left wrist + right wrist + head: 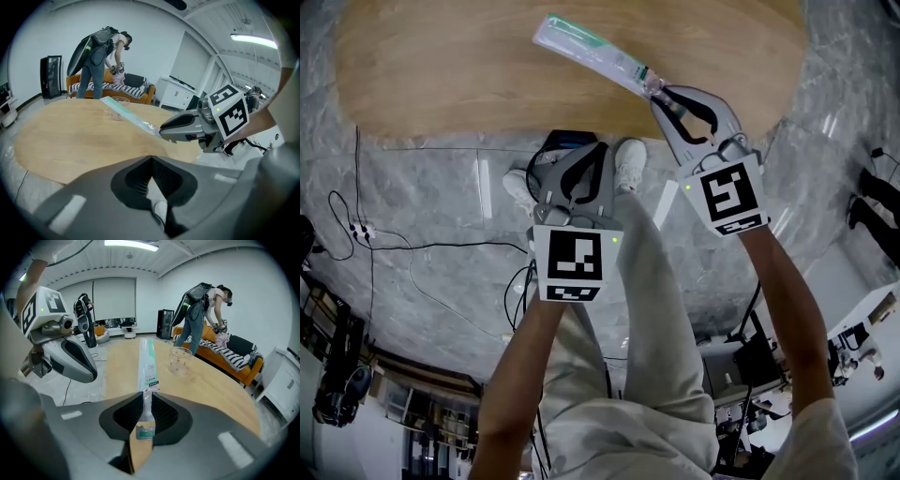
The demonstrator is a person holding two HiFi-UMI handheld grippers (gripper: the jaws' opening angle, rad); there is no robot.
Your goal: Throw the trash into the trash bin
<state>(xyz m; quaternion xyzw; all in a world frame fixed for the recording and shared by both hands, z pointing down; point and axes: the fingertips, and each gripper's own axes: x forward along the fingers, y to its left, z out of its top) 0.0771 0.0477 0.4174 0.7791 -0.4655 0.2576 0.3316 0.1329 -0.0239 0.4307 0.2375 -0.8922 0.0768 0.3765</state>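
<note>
Evenly bright; fisheye edges dark, warped

A robotics recording lab, furnished partly like a living room, is indicated. A wooden table (487, 66) and an orange sofa (231, 366) are set out as at home. Yet cables (441, 246) are trailed over the marble-patterned floor (441, 178), a strip light (131, 243) is fixed overhead, and white cabinets (178, 96) are ranged along a wall. Marker cubes are carried on the left gripper (586, 152) and the right gripper (656, 92) (a second person (201, 305), bent over the sofa, is loaded with a backpack).
</note>
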